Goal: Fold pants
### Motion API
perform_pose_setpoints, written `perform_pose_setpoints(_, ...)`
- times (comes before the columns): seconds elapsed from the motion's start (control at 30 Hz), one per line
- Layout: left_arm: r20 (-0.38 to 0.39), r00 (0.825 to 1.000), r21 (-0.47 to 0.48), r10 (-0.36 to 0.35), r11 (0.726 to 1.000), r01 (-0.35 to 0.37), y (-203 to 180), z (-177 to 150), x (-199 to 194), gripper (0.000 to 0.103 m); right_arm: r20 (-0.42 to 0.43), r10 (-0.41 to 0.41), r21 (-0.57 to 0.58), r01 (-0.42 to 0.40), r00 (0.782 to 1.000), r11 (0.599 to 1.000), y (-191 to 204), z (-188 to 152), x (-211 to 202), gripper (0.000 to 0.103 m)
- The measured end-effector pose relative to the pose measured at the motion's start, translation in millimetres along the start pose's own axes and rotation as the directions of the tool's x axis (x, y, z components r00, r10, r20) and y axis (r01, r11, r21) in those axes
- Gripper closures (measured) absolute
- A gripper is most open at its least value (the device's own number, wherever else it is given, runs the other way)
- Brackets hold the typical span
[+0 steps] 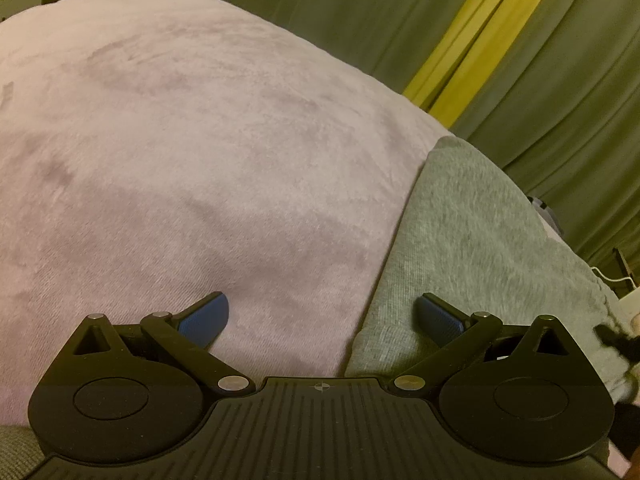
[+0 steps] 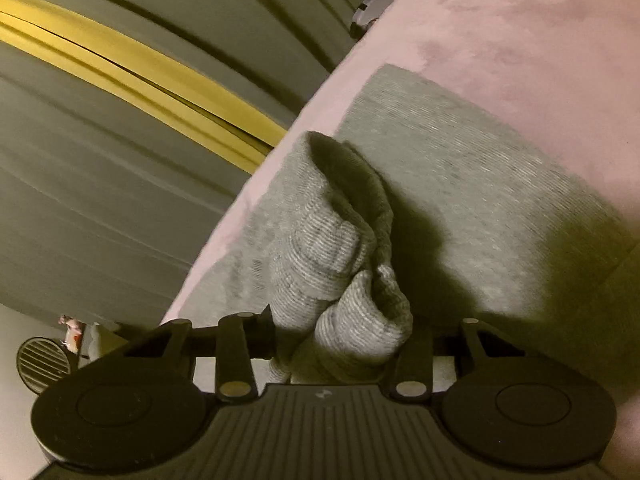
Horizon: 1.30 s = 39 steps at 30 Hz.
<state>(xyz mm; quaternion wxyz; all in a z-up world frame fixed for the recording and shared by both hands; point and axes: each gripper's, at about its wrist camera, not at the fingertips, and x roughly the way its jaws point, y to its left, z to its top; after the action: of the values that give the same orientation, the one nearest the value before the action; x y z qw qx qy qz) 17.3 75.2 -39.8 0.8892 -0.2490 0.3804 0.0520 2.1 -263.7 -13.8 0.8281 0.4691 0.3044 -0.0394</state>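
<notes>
So the grey pants (image 2: 460, 184) are lying flat on a pink fleecy blanket (image 1: 180, 140) that covers what looks like a bed or couch, right along the edge nearest the green curtain (image 1: 540, 80) with its yellow stripe. The right tool (image 2: 344, 344) has a bunched ribbed end of the pants pinched between its jaws. Looks like a cuff or the waistband, can't say which for sure. That bunch is lifted up off the flat part and casts a shadow on it, which makes sense to me: you need the end off the surface to carry it over the rest for a fold. Grabbing the ribbed bit is smart too, since it's thicker and less likely to slip out than plain jersey. The left tool (image 1: 322, 320) is wide open with nothing in it, blue pads (image 1: 208, 320) hovering right over where the pants' edge meets the blanket, one pad over pink, the other over grey. My guess is it's parked there ready to pin or grab that side so the fabric doesn't drag along when the right one pulls. Fold itself isn't done yet, most of the pants are flat in one layer as far as I can see.
</notes>
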Motion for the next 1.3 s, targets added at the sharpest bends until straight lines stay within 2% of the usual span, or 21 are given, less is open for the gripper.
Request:
perform_pose_setpoints(0.17, 0.001, 0.999, -0.039, -0.036, 0.999, 0.036, 5.4, 2.0, -4.0, 0.000, 0.049, 0.108, -0.090, -0.103, 0.993, 0.991, 41.1, 8.1, -22.8, 0.065)
perform_pose_setpoints(0.23, -0.018, 0.996, -0.065, -0.092, 0.994, 0.091, 10.9, 3.3, -11.8, 0.000, 0.052, 0.136, -0.118, -0.130, 0.989, 0.985, 51.6, 10.8, -31.6, 0.064)
perform_pose_setpoints(0.3, -0.057, 0.981, -0.049, -0.184, 0.982, 0.181, 11.1, 4.0, -23.2, 0.000, 0.054, 0.145, -0.155, -0.135, 0.988, 0.979, 62.1, 13.6, -37.3, 0.064)
perform_pose_setpoints(0.37, -0.037, 0.974, 0.084, -0.222, 0.971, 0.224, -2.9, -1.9, -42.7, 0.000, 0.054, 0.147, -0.173, -0.136, 0.988, 0.975, 69.2, 18.2, -37.6, 0.064)
perform_pose_setpoints(0.43, -0.042, 0.974, 0.256, -0.224, 0.940, 0.227, -24.4, -14.2, -52.9, 0.000, 0.058, 0.145, -0.167, -0.133, 0.988, 0.977, 73.9, 19.0, -39.0, 0.064)
perform_pose_setpoints(0.5, -0.092, 0.981, 0.390, -0.170, 0.901, 0.192, -46.4, -27.6, -45.3, 0.000, 0.062, 0.148, -0.166, -0.136, 0.987, 0.977, 79.0, 20.7, -35.2, 0.064)
perform_pose_setpoints(0.53, -0.108, 0.986, 0.412, -0.124, 0.897, 0.158, -51.6, -30.7, -38.1, 0.000, 0.064, 0.155, -0.170, -0.142, 0.986, 0.975, 80.3, 20.4, -36.7, 0.065)
perform_pose_setpoints(0.6, -0.123, 0.990, 0.391, -0.073, 0.913, 0.116, -51.2, -30.3, -25.4, 0.001, 0.066, 0.168, -0.181, -0.154, 0.984, 0.971, 80.8, 17.0, -38.5, 0.064)
perform_pose_setpoints(0.7, -0.125, 0.989, 0.312, -0.083, 0.943, 0.119, -38.3, -23.5, -22.0, 0.010, 0.065, 0.184, -0.193, -0.169, 0.981, 0.966, 81.2, 19.1, -44.2, 0.064)
perform_pose_setpoints(0.77, -0.109, 0.990, 0.276, -0.088, 0.954, 0.115, -31.4, -20.0, -22.8, 0.011, 0.071, 0.198, -0.194, -0.181, 0.978, 0.964, 80.7, 21.2, -49.1, 0.064)
perform_pose_setpoints(0.8, -0.103, 0.992, 0.265, -0.078, 0.959, 0.103, -29.2, -18.9, -21.7, 0.015, 0.077, 0.205, -0.195, -0.187, 0.976, 0.963, 81.3, 21.8, -50.7, 0.064)
perform_pose_setpoints(0.9, -0.113, 0.993, 0.287, -0.020, 0.957, 0.052, -30.3, -20.8, -13.7, 0.025, 0.087, 0.223, -0.197, -0.203, 0.971, 0.959, 84.4, 21.9, -56.3, 0.065)
perform_pose_setpoints(0.93, -0.105, 0.994, 0.299, -0.022, 0.953, 0.052, -31.8, -20.9, -14.1, 0.028, 0.092, 0.230, -0.205, -0.208, 0.969, 0.956, 87.5, 22.3, -59.9, 0.065)
perform_pose_setpoints(1.0, -0.100, 0.994, 0.314, -0.034, 0.947, 0.064, -34.6, -22.1, -13.5, 0.042, 0.108, 0.243, -0.224, -0.215, 0.964, 0.951, 87.7, 24.8, -67.4, 0.065)
perform_pose_setpoints(1.03, -0.103, 0.993, 0.309, -0.049, 0.948, 0.079, -33.2, -21.8, -13.2, 0.045, 0.119, 0.246, -0.230, -0.215, 0.962, 0.949, 87.0, 26.0, -70.6, 0.065)
perform_pose_setpoints(1.1, -0.117, 0.989, 0.283, -0.095, 0.951, 0.125, -29.0, -19.7, -13.8, 0.059, 0.145, 0.239, -0.236, -0.201, 0.960, 0.951, 82.2, 31.7, -79.0, 0.065)
perform_pose_setpoints(1.17, -0.116, 0.984, 0.254, -0.134, 0.954, 0.160, -24.5, -17.2, -15.0, 0.060, 0.167, 0.211, -0.245, -0.167, 0.963, 0.955, 73.6, 34.7, -84.6, 0.065)
perform_pose_setpoints(1.3, -0.111, 0.985, 0.258, -0.132, 0.953, 0.157, -22.5, -15.3, -13.4, 0.060, 0.175, 0.116, -0.234, -0.073, 0.978, 0.969, 46.4, 37.8, -83.6, 0.065)
